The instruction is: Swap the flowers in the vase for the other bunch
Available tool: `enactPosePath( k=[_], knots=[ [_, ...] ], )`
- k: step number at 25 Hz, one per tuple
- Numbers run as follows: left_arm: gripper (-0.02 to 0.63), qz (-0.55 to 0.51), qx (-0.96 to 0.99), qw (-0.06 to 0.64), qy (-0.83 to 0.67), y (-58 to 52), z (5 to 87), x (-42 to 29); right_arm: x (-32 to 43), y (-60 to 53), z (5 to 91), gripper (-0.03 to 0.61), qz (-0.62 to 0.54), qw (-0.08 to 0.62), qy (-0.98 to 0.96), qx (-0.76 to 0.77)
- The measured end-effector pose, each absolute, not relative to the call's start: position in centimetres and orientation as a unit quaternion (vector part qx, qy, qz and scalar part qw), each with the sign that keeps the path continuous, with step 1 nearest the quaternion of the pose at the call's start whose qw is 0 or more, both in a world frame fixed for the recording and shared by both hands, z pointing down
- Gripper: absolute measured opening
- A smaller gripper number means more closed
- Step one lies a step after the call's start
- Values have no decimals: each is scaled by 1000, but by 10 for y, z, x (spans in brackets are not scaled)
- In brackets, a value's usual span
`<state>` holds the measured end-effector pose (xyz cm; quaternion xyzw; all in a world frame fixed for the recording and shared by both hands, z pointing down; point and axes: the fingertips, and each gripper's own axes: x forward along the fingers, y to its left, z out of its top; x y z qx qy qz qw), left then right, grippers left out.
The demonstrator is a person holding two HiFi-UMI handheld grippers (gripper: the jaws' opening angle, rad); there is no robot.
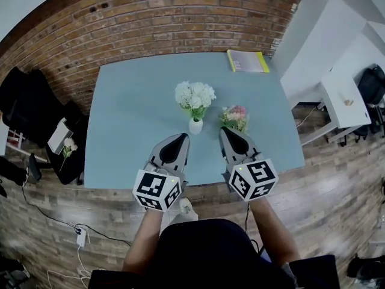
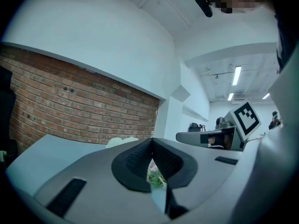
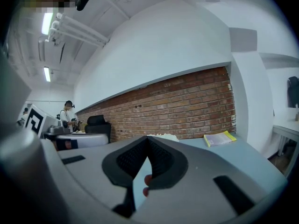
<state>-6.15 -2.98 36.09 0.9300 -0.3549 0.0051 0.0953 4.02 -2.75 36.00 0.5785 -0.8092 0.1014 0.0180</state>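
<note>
A bunch of white flowers [image 1: 194, 94] stands upright in a small white vase [image 1: 195, 126] near the middle of the blue-grey table [image 1: 126, 119]. A pink bunch with green leaves [image 1: 234, 117] lies on the table just right of the vase. My left gripper [image 1: 183, 136] is shut and empty, its tip just short of the vase on the near left. My right gripper [image 1: 224, 130] is shut and empty too, with its tip at the pink bunch's near edge. In the left gripper view, pink and green blooms [image 2: 156, 177] show below the closed jaws; white blooms [image 2: 122, 142] peek over them.
A yellow-edged booklet [image 1: 247, 61] lies at the table's far right corner. A brick wall [image 1: 180, 17] runs behind the table. White desks [image 1: 337, 95] stand to the right, and dark bags [image 1: 30, 101] and a chair with a loose flower [image 1: 68, 147] to the left.
</note>
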Motion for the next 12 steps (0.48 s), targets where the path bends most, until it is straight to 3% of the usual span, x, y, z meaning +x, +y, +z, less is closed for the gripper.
enactPosePath(
  k=[12],
  knots=[
    [9,9,936,118,-331,-54,374,-76,17,-54,371,12,113,35,-803,584]
  ],
)
